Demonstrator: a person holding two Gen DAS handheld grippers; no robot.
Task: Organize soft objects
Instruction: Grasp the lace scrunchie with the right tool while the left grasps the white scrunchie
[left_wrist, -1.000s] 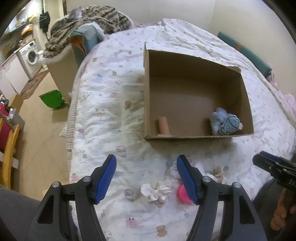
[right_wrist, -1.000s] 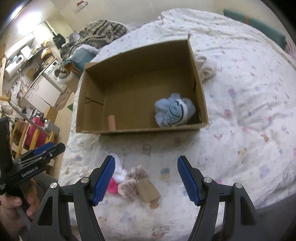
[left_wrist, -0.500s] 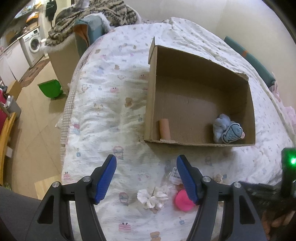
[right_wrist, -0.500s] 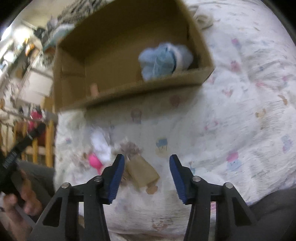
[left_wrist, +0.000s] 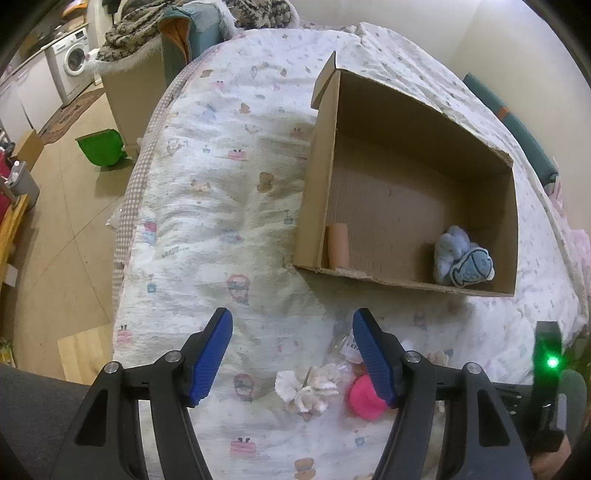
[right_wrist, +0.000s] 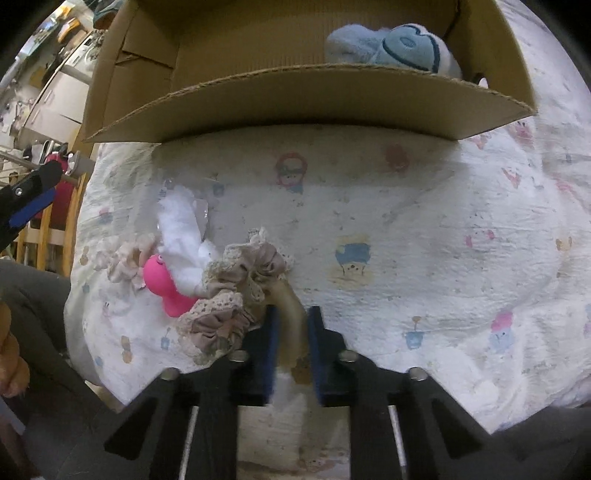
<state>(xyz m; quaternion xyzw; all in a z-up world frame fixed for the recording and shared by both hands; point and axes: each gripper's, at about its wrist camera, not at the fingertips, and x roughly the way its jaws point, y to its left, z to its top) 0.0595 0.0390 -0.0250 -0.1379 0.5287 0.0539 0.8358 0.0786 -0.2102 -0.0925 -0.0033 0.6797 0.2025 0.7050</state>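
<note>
The right tool (right_wrist: 289, 325) has its two blue ribbed pads pinching a smooth beige tube-shaped object (right_wrist: 290, 310), which lies on the bed (right_wrist: 406, 221) at 6 o'clock of the right wrist view. Just beside it at 9 o'clock sits a small pile: one dusty-pink scrunchie (right_wrist: 236, 291) of gathered cloth with lace edge, one glossy hot-pink rubbery toy (right_wrist: 162, 286), one fluffy white piece (right_wrist: 184, 236), and one pale frilled scrunchie (right_wrist: 123, 260). The bed cover is crinkled white cotton printed with small cartoon figures.

The left tool (left_wrist: 291, 350) hangs above the bed with its pads spread wide and nothing between them. In its view the pale scrunchie and the pink toy show at 6 o'clock, the toy partly behind the right pad.

The cardboard box (left_wrist: 317, 192), open and with raw corrugated edges, stands at 2 o'clock. Only the left wrist view shows its whole floor: one beige roll (left_wrist: 338, 245) in the near left corner, and one plush blue fish toy (left_wrist: 463, 260) in the near right corner. The right wrist view shows only the top of the fish toy over the near wall, and the roll is hidden there
</note>
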